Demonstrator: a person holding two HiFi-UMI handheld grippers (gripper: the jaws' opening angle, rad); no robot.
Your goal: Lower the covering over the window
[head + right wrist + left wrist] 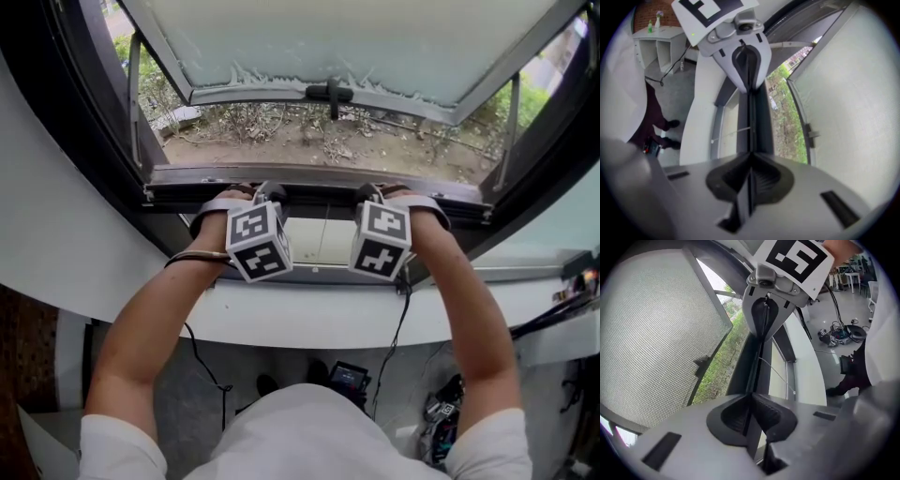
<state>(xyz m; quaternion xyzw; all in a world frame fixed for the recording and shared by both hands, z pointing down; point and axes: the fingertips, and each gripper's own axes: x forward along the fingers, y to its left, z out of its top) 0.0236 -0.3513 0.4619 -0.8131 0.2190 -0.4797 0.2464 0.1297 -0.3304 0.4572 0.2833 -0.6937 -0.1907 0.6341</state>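
Note:
The window covering shows as a thin dark bottom rail (319,196) lying along the lower window frame. In the head view my left gripper (266,194) and right gripper (371,195) sit side by side on it, fingertips hidden behind their marker cubes. In the left gripper view the rail (758,364) runs from my left gripper (751,400), whose jaws are pressed on it, up to the right gripper (764,319). The right gripper view mirrors this: the rail (750,117) passes through my right gripper (751,163) to the left gripper (746,61). A thin white cord (777,374) hangs beside the rail.
The window sash (356,42) with frosted glass is swung outward, its black handle (330,92) above the grippers. Gravel and plants lie outside. A curved white sill (309,323) is under my forearms. Cables and small devices (441,417) lie on the floor below.

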